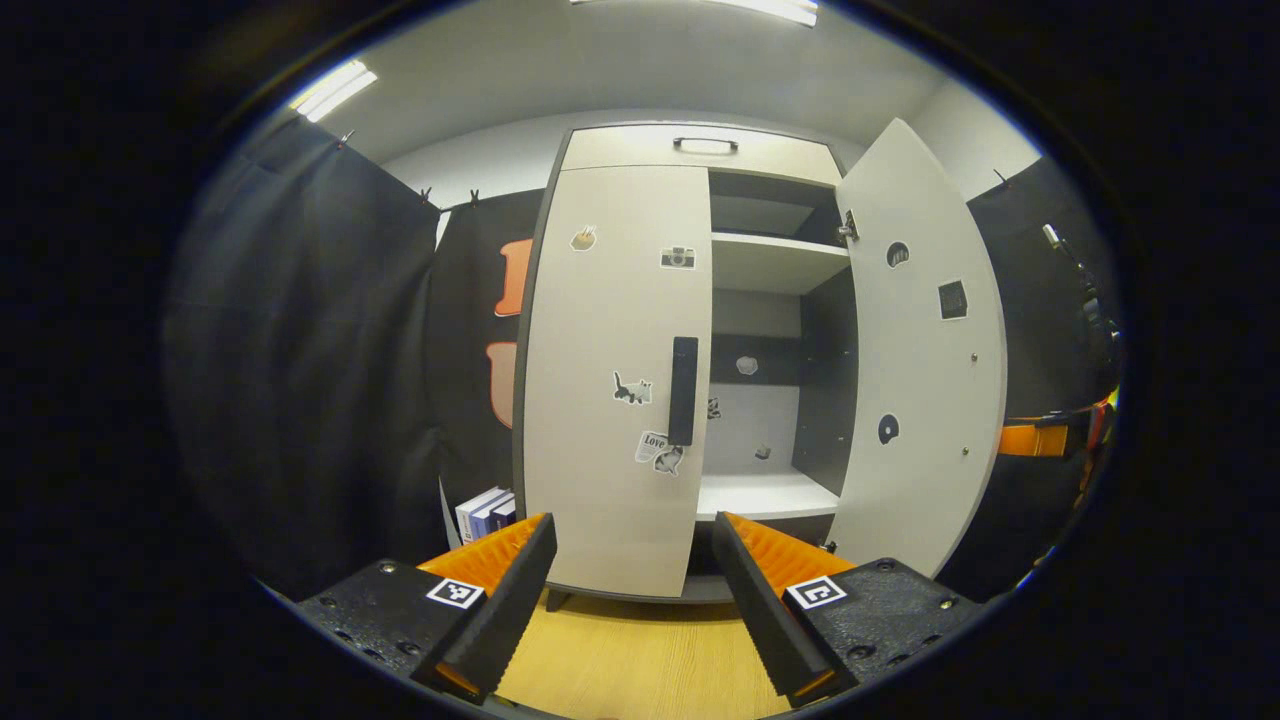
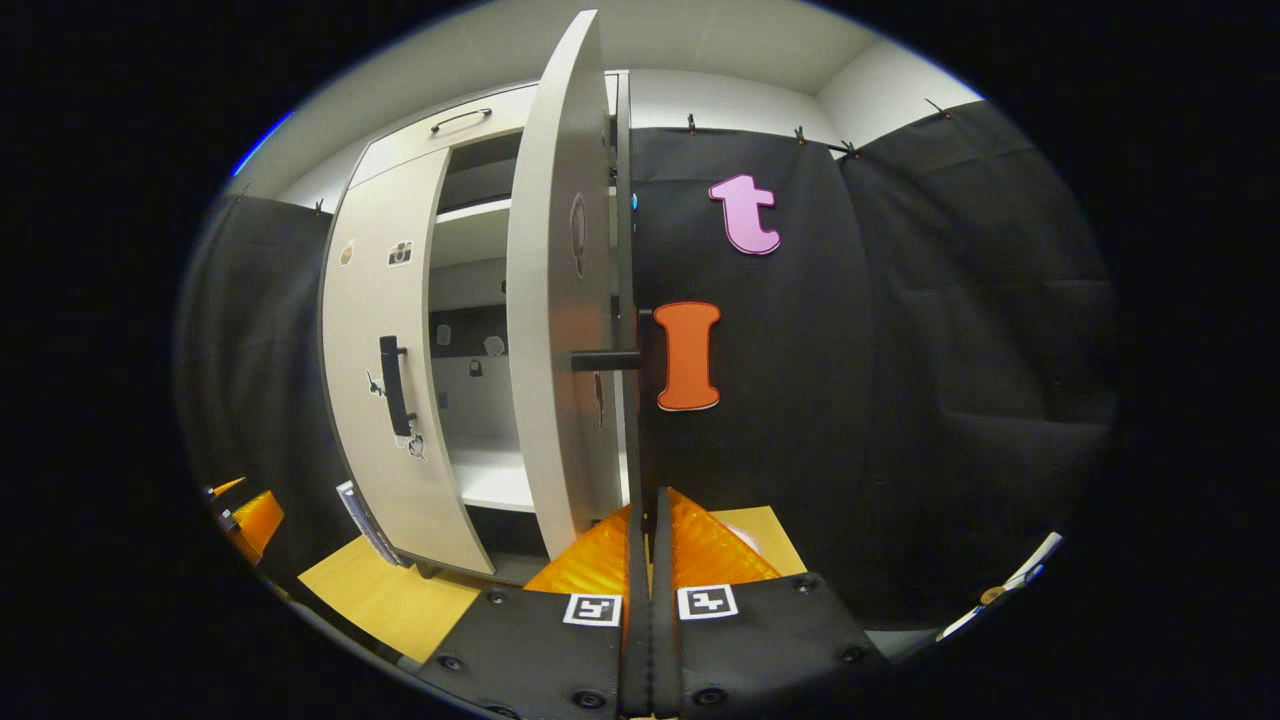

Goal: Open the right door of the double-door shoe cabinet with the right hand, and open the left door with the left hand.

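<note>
The shoe cabinet (image 1: 700,150) stands straight ahead in the left gripper view. Its left door (image 1: 610,380) is closed, with a black upright handle (image 1: 683,390) at its inner edge. The right door (image 1: 920,350) is swung wide open and bares the shelves (image 1: 765,492). My left gripper (image 1: 632,530) is open, short of the left door and below its handle. In the right gripper view the right door (image 2: 565,300) is seen nearly edge-on, its handle (image 2: 605,360) sticking out sideways. My right gripper (image 2: 647,500) is shut near the door's lower edge, with nothing seen between its fingers.
A wooden floor (image 1: 640,650) runs up to the cabinet. A few books (image 1: 487,512) lean by its left foot. Black cloth walls (image 1: 300,380) close in on both sides. The right gripper (image 1: 1045,438) shows beyond the open door, and the left gripper (image 2: 245,515) at the lower left.
</note>
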Motion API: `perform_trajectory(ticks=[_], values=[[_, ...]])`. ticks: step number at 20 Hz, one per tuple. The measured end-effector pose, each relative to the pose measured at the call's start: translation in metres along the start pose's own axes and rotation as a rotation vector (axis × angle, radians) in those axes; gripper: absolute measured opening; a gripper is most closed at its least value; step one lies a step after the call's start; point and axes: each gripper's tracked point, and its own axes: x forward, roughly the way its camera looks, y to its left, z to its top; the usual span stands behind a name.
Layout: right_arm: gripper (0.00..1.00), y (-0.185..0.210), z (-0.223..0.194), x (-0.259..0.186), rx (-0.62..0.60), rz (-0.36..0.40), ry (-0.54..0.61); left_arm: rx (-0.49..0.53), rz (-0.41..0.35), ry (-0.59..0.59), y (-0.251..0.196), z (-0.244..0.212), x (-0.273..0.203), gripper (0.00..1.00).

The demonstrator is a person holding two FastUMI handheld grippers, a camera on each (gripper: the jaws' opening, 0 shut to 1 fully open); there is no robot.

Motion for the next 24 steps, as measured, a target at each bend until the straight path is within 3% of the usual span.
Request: perform_trajectory(ticks=[12, 13, 14, 15, 21, 22, 23, 24], values=[[0.09, -0.016, 0.008, -0.009, 0.003, -0.019, -0.042, 0.005, 0.022, -0.006, -0.022, 0.014, 0.087, 0.92], [0.09, -0.019, 0.009, -0.009, -0.004, -0.027, -0.05, -0.006, 0.012, -0.008, -0.027, 0.017, 0.096, 0.95], [0.02, -0.023, 0.01, -0.007, -0.014, -0.039, -0.056, -0.013, 0.002, -0.009, -0.031, 0.02, 0.106, 0.95], [0.09, -0.026, 0.011, -0.007, -0.019, -0.045, -0.058, -0.014, -0.005, -0.017, -0.034, 0.025, 0.113, 0.95], [0.22, -0.025, 0.01, -0.01, 0.014, -0.025, -0.049, 0.017, -0.027, -0.05, -0.043, 0.043, 0.169, 0.92], [0.41, -0.028, 0.011, -0.01, 0.016, -0.031, -0.053, 0.025, -0.021, -0.056, -0.041, 0.045, 0.177, 0.95], [0.6, -0.03, 0.013, -0.01, 0.02, -0.036, -0.06, 0.029, -0.014, -0.061, -0.038, 0.046, 0.185, 0.92], [0.63, -0.033, 0.013, -0.011, 0.023, -0.045, -0.063, 0.029, -0.011, -0.06, -0.036, 0.045, 0.194, 0.95]])
